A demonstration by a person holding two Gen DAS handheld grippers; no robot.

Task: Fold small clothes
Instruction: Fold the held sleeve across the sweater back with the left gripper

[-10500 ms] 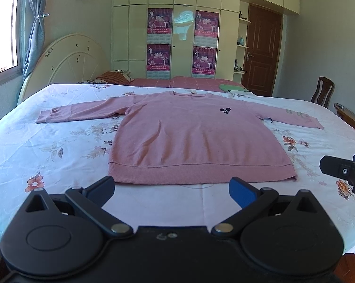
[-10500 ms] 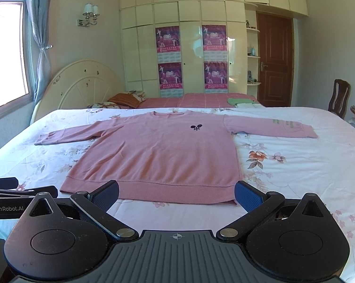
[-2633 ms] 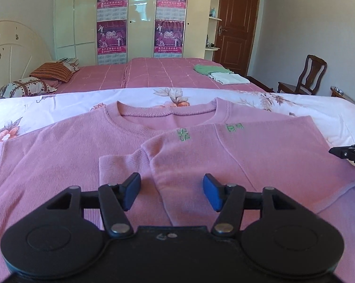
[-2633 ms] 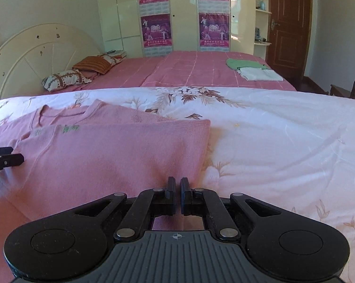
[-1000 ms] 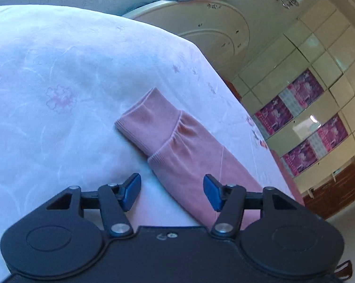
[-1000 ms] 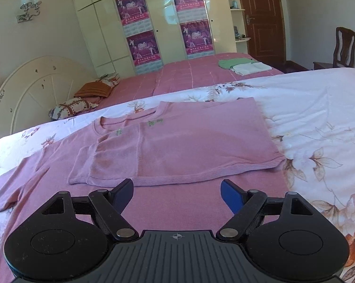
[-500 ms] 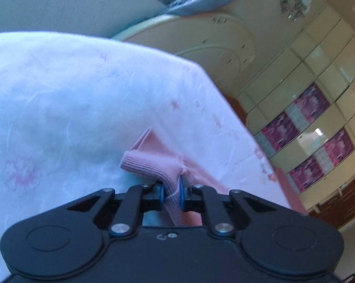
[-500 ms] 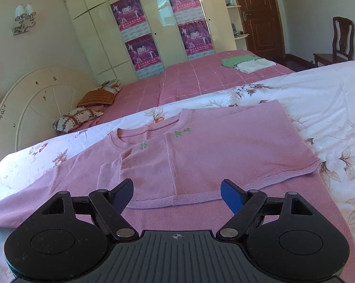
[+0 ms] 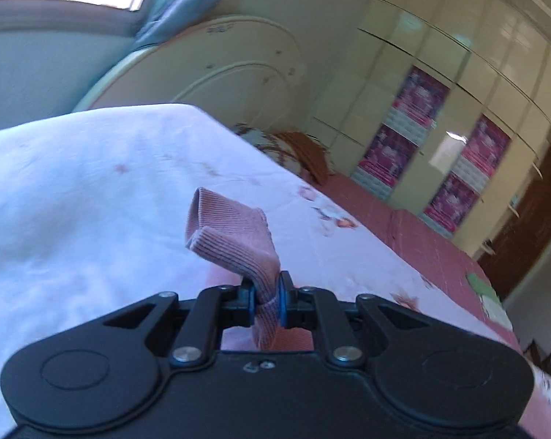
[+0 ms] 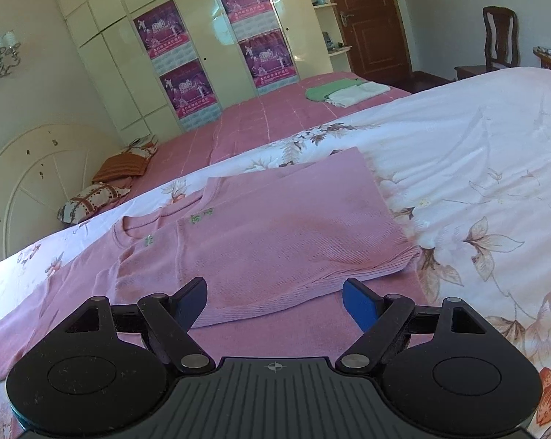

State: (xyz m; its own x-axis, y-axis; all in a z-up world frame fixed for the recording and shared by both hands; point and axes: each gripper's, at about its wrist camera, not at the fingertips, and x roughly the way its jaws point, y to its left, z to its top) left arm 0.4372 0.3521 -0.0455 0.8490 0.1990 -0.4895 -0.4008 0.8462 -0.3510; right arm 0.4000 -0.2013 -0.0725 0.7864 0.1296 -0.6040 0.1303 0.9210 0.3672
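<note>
Above the bed's (image 9: pixel 74 197) left edge, the left gripper (image 9: pixel 266 292) has its jaws clamped on the pink sweater's cuff (image 9: pixel 231 237), lifted clear. In the right view, the right gripper (image 10: pixel 275 301) hovers with jaws wide and empty over the sweater (image 10: pixel 275 248); one side lies folded in, the other remains.

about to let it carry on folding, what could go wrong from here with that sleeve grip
The left gripper pinches only the ribbed cuff, so the sleeve could slip free as it is carried. Dragging it may also shift the folded-over side of the sweater. The right gripper hovers open, pinning nothing down.
</note>
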